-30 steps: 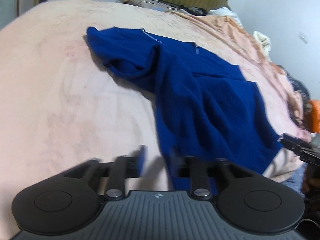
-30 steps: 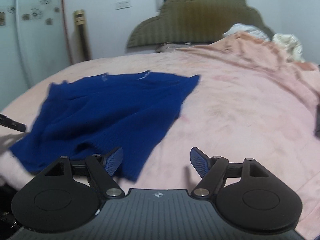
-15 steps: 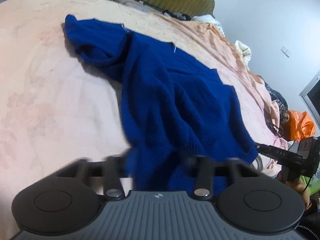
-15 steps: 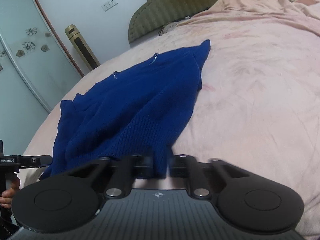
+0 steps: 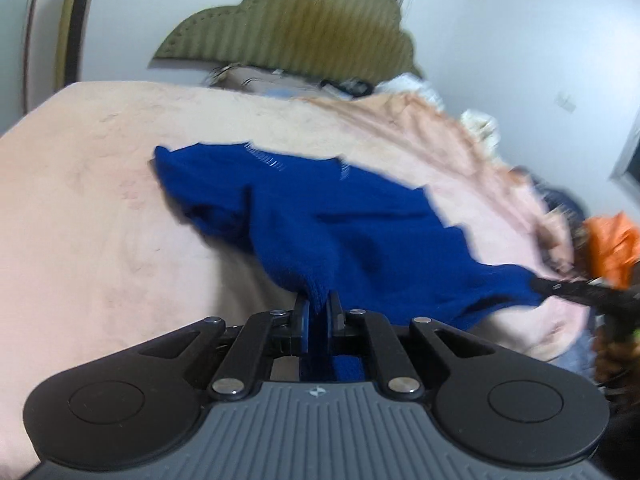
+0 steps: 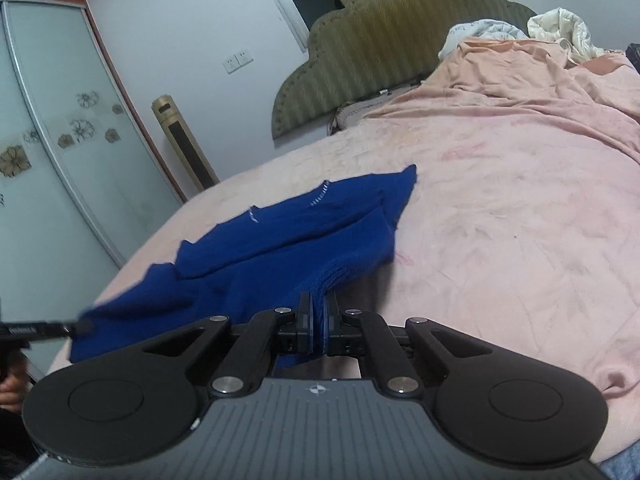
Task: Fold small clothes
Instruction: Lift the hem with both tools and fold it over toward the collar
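Observation:
A dark blue knitted sweater (image 5: 340, 216) lies spread on the pink bed cover (image 5: 80, 208). My left gripper (image 5: 319, 306) is shut on the sweater's near ribbed hem, which is pulled up off the bed. In the right wrist view the same blue sweater (image 6: 280, 240) stretches away to the left. My right gripper (image 6: 318, 312) is shut on the hem at its other near corner, also lifted. Each gripper shows in the other's view: the right gripper (image 5: 540, 288) pinching cloth at the right edge, the left gripper (image 6: 82, 326) at the left edge.
An olive padded headboard (image 6: 400, 40) stands at the far end of the bed. Crumpled white bedding (image 6: 560, 32) lies at the far right. A gold tower fan (image 6: 184, 148) and a glass wardrobe door (image 6: 48, 160) are to the left. An orange bag (image 5: 612, 248) sits beside the bed.
Both grippers went from open to shut on the sweater's near hem. Both have since risen, lifting the hem off the bed.

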The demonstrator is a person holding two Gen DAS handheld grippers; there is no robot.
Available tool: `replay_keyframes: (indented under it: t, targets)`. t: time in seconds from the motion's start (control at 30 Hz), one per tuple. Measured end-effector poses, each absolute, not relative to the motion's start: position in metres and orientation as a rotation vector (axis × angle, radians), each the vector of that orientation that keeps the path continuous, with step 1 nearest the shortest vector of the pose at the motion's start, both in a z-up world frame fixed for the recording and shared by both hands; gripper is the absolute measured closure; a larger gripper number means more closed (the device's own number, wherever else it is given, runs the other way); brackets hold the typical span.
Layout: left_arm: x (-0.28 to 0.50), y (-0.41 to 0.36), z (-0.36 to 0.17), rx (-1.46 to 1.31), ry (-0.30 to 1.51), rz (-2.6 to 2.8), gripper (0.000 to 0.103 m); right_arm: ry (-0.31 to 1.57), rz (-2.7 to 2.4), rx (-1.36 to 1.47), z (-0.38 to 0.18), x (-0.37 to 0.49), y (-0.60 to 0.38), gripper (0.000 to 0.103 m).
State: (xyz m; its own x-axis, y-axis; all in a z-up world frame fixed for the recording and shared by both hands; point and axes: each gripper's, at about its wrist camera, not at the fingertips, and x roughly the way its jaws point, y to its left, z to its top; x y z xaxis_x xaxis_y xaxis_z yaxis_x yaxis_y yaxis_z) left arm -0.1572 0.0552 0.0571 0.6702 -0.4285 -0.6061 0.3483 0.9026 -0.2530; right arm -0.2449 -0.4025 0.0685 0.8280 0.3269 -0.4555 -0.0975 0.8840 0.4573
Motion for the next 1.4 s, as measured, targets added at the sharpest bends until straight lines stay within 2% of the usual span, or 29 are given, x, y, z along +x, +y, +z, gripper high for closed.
replay_keyframes:
  t: [0.13, 0.17, 0.23, 0.27, 0.3, 0.33, 0.4, 0.43, 0.5, 0.57, 0.6, 0.63, 0.67, 0.7, 0.77, 0.83, 1.13, 1.23, 1.4]
  targets:
    - [-0.126, 0.054, 0.012, -0.225, 0.915, -0.418, 0.094, 0.646, 0.205, 0.481, 0.033, -0.219, -0.401, 0.093]
    - [-0.126, 0.057, 0.007, -0.251, 0.927, -0.409, 0.093, 0.662, 0.197, 0.487, 0.027, -0.217, -0.400, 0.087]
    - [-0.129, 0.063, 0.003, -0.276, 0.922, -0.407, 0.091, 0.681, 0.201, 0.524, 0.018, -0.217, -0.401, 0.081]
    - [-0.130, 0.065, 0.002, -0.283, 0.917, -0.403, 0.084, 0.690, 0.216, 0.538, 0.016, -0.220, -0.402, 0.067]
    - [-0.131, 0.068, 0.003, -0.287, 0.909, -0.391, 0.072, 0.692, 0.224, 0.554, 0.013, -0.222, -0.403, 0.061]
    - [-0.132, 0.069, 0.003, -0.287, 0.898, -0.376, 0.066, 0.694, 0.230, 0.569, 0.012, -0.224, -0.404, 0.060]
    - [-0.134, 0.070, 0.005, -0.288, 0.875, -0.360, 0.039, 0.697, 0.252, 0.592, 0.009, -0.226, -0.404, 0.061]
    - [-0.137, 0.070, 0.005, -0.285, 0.858, -0.364, 0.036, 0.696, 0.257, 0.604, 0.008, -0.226, -0.403, 0.062]
    - [-0.140, 0.069, 0.004, -0.276, 0.859, -0.377, 0.035, 0.698, 0.276, 0.606, 0.006, -0.226, -0.399, 0.083]
    - [-0.139, 0.057, 0.000, -0.250, 0.879, -0.420, 0.036, 0.715, 0.280, 0.590, 0.006, -0.222, -0.393, 0.090]
    - [-0.142, 0.053, -0.001, -0.216, 0.871, -0.430, 0.041, 0.715, 0.276, 0.576, 0.008, -0.222, -0.392, 0.092]
    - [-0.143, 0.046, -0.001, -0.187, 0.874, -0.448, 0.054, 0.712, 0.274, 0.572, 0.009, -0.222, -0.392, 0.092]
    - [-0.143, 0.041, -0.002, -0.175, 0.890, -0.472, 0.085, 0.702, 0.277, 0.580, 0.011, -0.222, -0.393, 0.092]
    - [-0.140, 0.040, -0.004, -0.201, 0.921, -0.495, 0.094, 0.693, 0.282, 0.590, 0.013, -0.222, -0.394, 0.092]
    - [-0.140, 0.044, -0.003, -0.261, 0.928, -0.503, 0.095, 0.665, 0.292, 0.607, 0.021, -0.225, -0.399, 0.093]
    - [-0.150, 0.048, 0.011, -0.241, 0.860, -0.498, 0.095, 0.633, 0.317, 0.628, 0.030, -0.228, -0.402, 0.093]
    - [-0.219, 0.091, 0.114, -0.335, 0.523, -0.605, 0.095, 0.466, 0.513, 0.614, 0.095, -0.265, -0.410, 0.093]
    - [-0.230, 0.093, 0.123, -0.336, 0.533, -0.618, 0.095, 0.448, 0.558, 0.597, 0.108, -0.277, -0.409, 0.093]
    - [-0.212, 0.080, 0.104, -0.315, 0.651, -0.571, 0.095, 0.482, 0.577, 0.612, 0.107, -0.284, -0.410, 0.093]
